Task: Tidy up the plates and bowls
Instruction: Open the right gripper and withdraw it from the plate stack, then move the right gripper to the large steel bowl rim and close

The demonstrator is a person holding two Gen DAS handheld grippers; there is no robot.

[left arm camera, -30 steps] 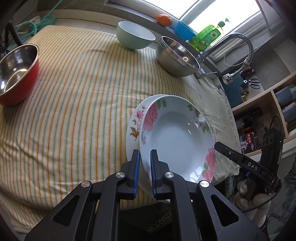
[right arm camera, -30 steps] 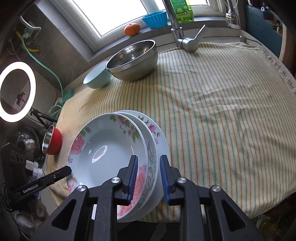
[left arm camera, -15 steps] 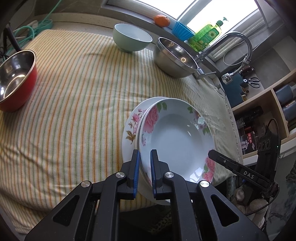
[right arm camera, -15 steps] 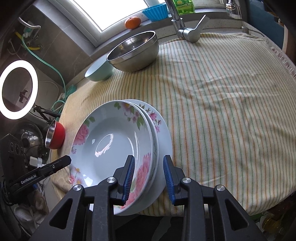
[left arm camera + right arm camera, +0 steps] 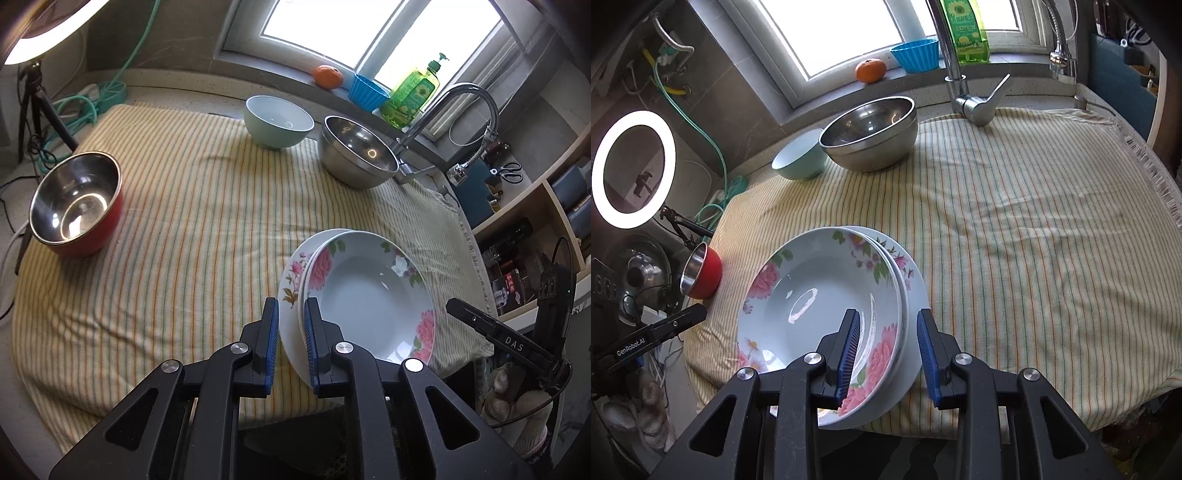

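Note:
A stack of floral plates [image 5: 365,291] sits at the near edge of the striped cloth [image 5: 207,221]; it also shows in the right wrist view [image 5: 820,295]. My left gripper [image 5: 290,341] straddles the stack's left rim with its jaws parted and a gap beside the rim. My right gripper [image 5: 886,350] straddles the right rim, jaws wide apart and not pressing. A red steel-lined bowl [image 5: 75,206] stands at the left, a pale green bowl [image 5: 277,121] and a large steel bowl [image 5: 356,151] at the back.
A faucet [image 5: 443,122] rises at the back right of the cloth. An orange [image 5: 327,76], a blue cup [image 5: 367,92] and a green soap bottle [image 5: 413,94] stand on the window sill. A ring light [image 5: 631,170] stands at the left. Shelves [image 5: 535,229] lie to the right.
Both grippers have opened their jaws on the plate stack, the right one widely. The stack has settled onto the cloth, and both cameras have pulled back and tilted up.

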